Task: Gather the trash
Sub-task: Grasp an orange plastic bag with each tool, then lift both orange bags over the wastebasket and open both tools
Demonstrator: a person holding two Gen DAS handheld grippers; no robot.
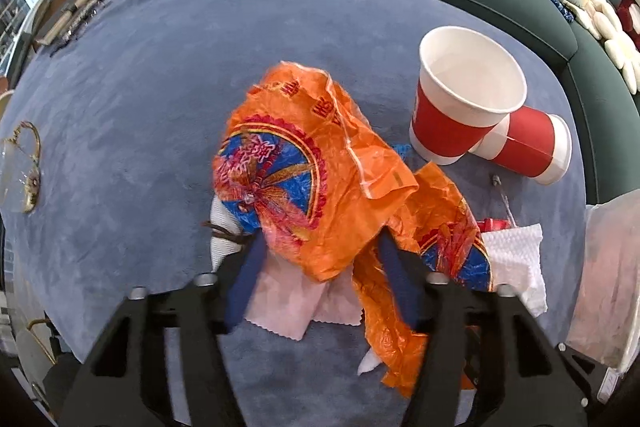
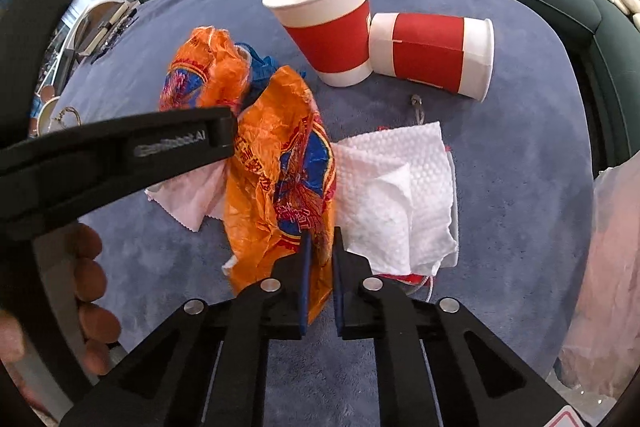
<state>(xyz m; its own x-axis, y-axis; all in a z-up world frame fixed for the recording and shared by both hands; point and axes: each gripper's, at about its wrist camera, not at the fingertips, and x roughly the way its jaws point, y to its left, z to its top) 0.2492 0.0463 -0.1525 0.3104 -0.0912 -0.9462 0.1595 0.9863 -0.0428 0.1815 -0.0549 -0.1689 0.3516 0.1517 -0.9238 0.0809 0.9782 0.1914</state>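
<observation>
Clearly the blue-grey tablecloth (image 2: 520, 155) bears all the litter, with a pale bag (image 2: 612, 267) at its right edge, probably the place for the trash. Behind stand an upright red cup (image 2: 332, 27) touching a toppled cup (image 2: 432, 53). Centre lies the orange plastic bag (image 2: 280, 163), draped over white paper towel (image 2: 396, 195). The right gripper (image 2: 320, 247) has pinched the bag's near end narrowly; the left gripper (image 1: 320, 247), fingers spread wide, straddles its other bunch. Close left firmly, then lift both together, so the film neither slips nor drags tissue.
</observation>
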